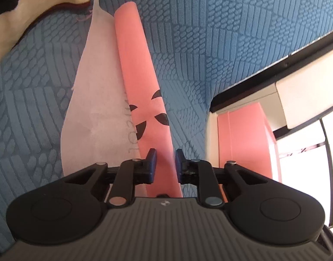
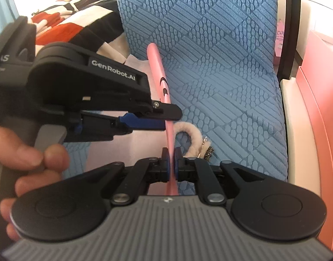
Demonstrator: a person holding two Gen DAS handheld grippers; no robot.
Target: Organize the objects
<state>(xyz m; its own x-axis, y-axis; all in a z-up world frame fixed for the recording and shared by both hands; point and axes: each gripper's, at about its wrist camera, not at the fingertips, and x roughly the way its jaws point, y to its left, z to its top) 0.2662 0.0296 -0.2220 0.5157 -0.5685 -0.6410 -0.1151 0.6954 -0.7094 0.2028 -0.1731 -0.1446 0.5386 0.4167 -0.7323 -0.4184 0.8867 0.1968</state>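
Note:
A pink fabric bag (image 1: 142, 82) with black leaf marks is held up over a blue quilted mattress (image 1: 220, 32). Its pale inner side (image 1: 90, 100) shows to the left in the left wrist view. My left gripper (image 1: 165, 161) has its jaws a little apart with the pink fabric running between them; whether the pads press on it I cannot tell. In the right wrist view the bag (image 2: 158, 74) shows edge-on. My right gripper (image 2: 171, 163) is shut on its lower edge. The left gripper (image 2: 166, 117) reaches in from the left onto the same edge.
A fuzzy cream item with a metal chain (image 2: 196, 139) lies on the mattress (image 2: 220, 65) just beyond my right gripper. A patterned red, black and white blanket (image 2: 75, 17) lies at the back left. A pink and cream bed frame (image 2: 314, 108) runs along the right.

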